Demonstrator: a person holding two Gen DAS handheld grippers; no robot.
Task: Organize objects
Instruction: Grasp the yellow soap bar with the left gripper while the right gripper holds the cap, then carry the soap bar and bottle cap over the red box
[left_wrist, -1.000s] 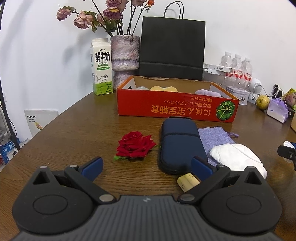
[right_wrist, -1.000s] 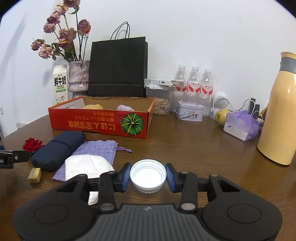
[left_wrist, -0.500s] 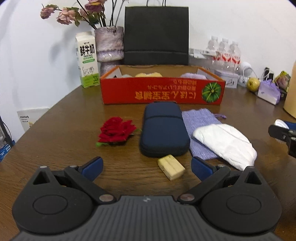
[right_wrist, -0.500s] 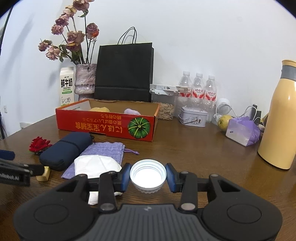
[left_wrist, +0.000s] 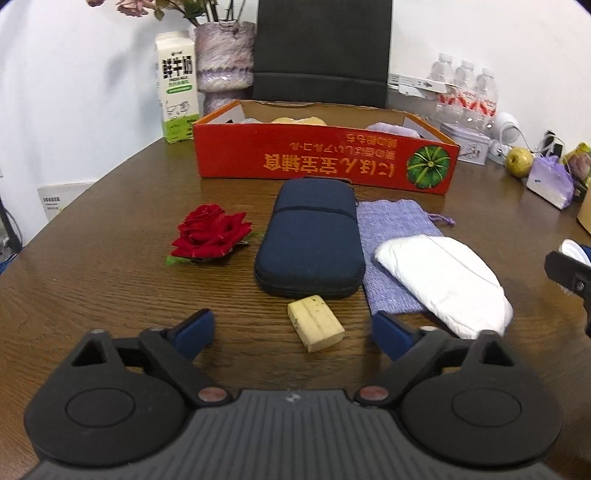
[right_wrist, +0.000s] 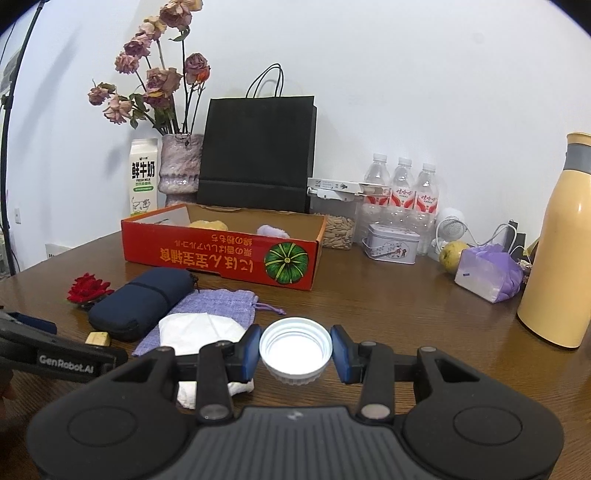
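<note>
A small tan block (left_wrist: 316, 328) lies on the brown table between the pads of my left gripper (left_wrist: 293, 330); its jaws are closing and neither pad touches the block. Beyond it lie a dark blue zip case (left_wrist: 312, 242), a red rose head (left_wrist: 208, 236), a lilac drawstring pouch (left_wrist: 391, 236) and a folded white cloth (left_wrist: 443, 280). My right gripper (right_wrist: 295, 352) is shut on a white bottle cap (right_wrist: 294, 349), held open side up above the table. The left gripper's body (right_wrist: 55, 356) shows at the right wrist view's left edge.
A red cardboard box (left_wrist: 325, 158) holding yellow and lilac items stands behind the objects. A milk carton (left_wrist: 176, 86), a vase of dried flowers (right_wrist: 181, 166), a black paper bag (right_wrist: 256, 151), water bottles (right_wrist: 402, 192), a tin (right_wrist: 391, 245) and a tall yellow flask (right_wrist: 557, 251) line the back and right.
The left gripper has come forward and tipped down, so the tan block now sits between its pads, and the pads have drawn closer together. The right gripper still holds the cap.
</note>
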